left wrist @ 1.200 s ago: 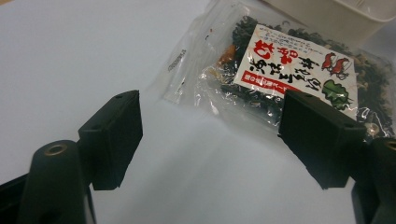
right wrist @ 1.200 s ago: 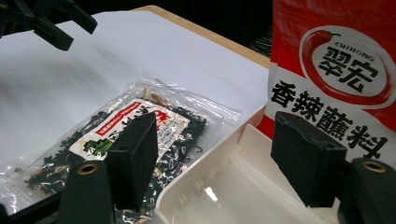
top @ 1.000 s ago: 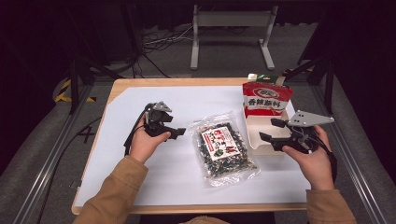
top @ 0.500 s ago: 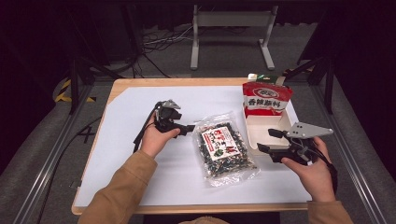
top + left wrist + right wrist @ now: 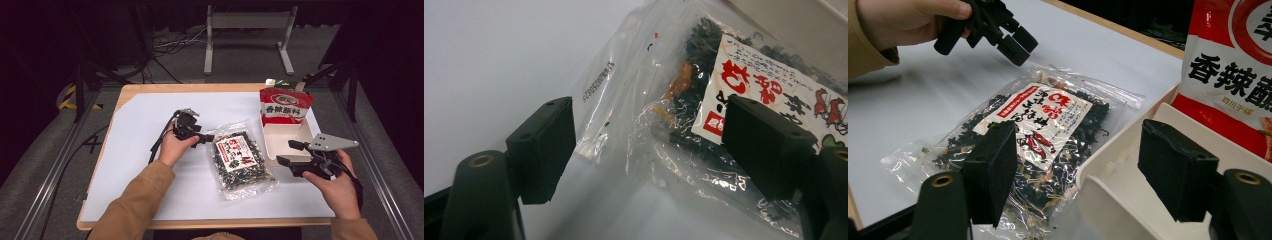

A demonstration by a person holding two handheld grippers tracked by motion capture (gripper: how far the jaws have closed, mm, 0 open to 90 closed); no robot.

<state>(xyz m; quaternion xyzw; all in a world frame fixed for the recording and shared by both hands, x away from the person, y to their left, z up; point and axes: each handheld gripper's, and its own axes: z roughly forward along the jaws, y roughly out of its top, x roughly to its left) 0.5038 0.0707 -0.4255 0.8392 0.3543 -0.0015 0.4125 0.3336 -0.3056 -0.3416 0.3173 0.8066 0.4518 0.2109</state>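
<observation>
A clear bag of dark dried seaweed with a white and red label lies flat mid-table. My left gripper is open just above the bag's upper left corner; in the left gripper view the bag's edge lies between the two spread pads. My right gripper is open too, over the near edge of a white tray. Its own view has the bag behind the left jaw, the tray's rim between the jaws, and the left gripper farther off.
A red snack packet stands upright in the far end of the white tray, also seen large in the right gripper view as the red packet. White sheet covers the wooden table; bare room lies left of the bag.
My left gripper has moved right, up to the bag's corner. My right gripper has drawn back toward the person and a little lower.
</observation>
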